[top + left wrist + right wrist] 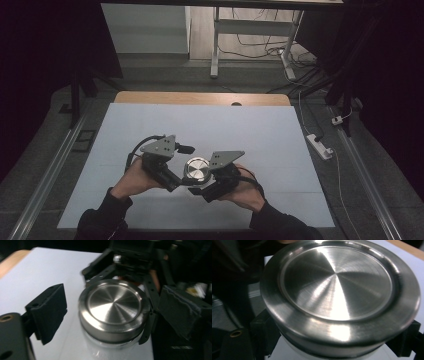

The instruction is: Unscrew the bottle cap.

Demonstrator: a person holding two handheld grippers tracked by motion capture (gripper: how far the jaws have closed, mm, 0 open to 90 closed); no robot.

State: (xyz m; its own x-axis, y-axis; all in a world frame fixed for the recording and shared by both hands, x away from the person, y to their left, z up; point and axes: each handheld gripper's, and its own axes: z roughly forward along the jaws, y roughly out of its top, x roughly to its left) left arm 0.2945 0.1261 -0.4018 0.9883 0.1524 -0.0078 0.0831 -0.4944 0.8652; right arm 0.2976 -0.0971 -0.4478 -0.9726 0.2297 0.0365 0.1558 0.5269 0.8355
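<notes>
Looks like a lid-off job: jar (pixel 195 171) with a steel lid (pixel 113 305) sits on the desk (pixel 250 130), near its front edge. Right claw (pixel 202 186) looks clamped on the jar just under the lid. Left claw (pixel 110 315) is spread wide either side of the lid, touching nothing. I'd square it on the rim before twisting. Nothing else near the jar.

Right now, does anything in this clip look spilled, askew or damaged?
Nothing stands out. The clear jar with a brushed steel lid stands upright on the white table cover, lid level, between the left gripper and the right gripper. No spill.
</notes>
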